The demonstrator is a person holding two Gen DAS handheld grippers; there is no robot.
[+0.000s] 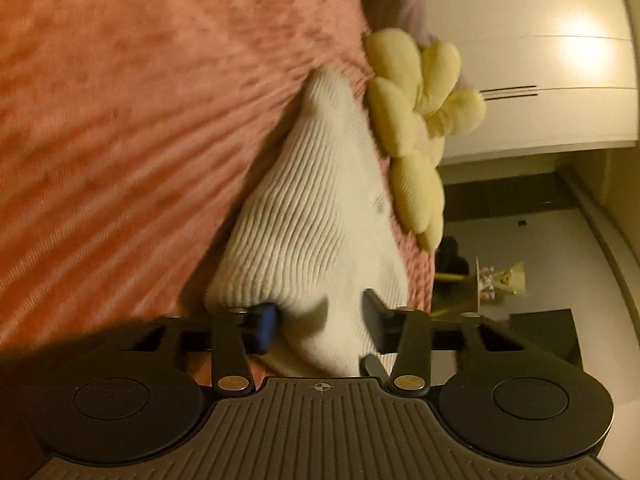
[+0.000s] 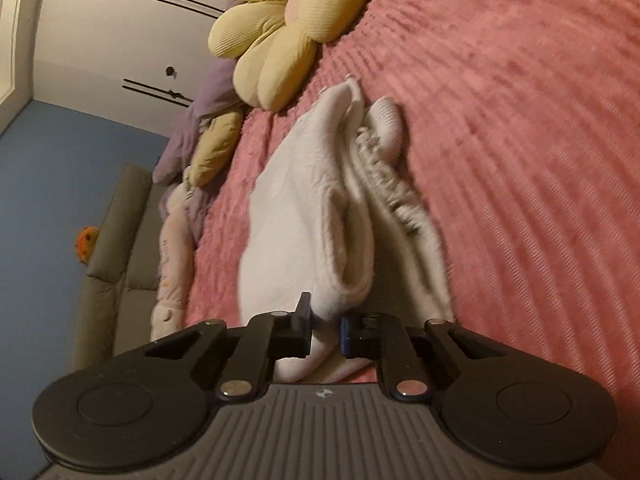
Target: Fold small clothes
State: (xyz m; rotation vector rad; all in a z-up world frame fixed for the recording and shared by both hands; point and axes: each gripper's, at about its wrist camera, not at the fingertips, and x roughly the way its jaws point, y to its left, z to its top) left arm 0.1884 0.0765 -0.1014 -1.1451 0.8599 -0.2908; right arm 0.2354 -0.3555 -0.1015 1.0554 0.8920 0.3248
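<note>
Clamped near edge of white garment between right gripper pads, for lifting into a fold | pink bedspread: one, bearing garment | flower cushion: one, beyond | white garment: one seen per view | left gripper: half-closed around white ribbed cloth, pinch uncertain

Dim warm indoor light, yellowish cast. Bright glare patch on glossy wardrobe doors in left view. Pink bedspread smeared by motion blur in both views. Heavy fisheye bending at edges, dark corners. Soft shadow beside white ribbed cloth.
</note>
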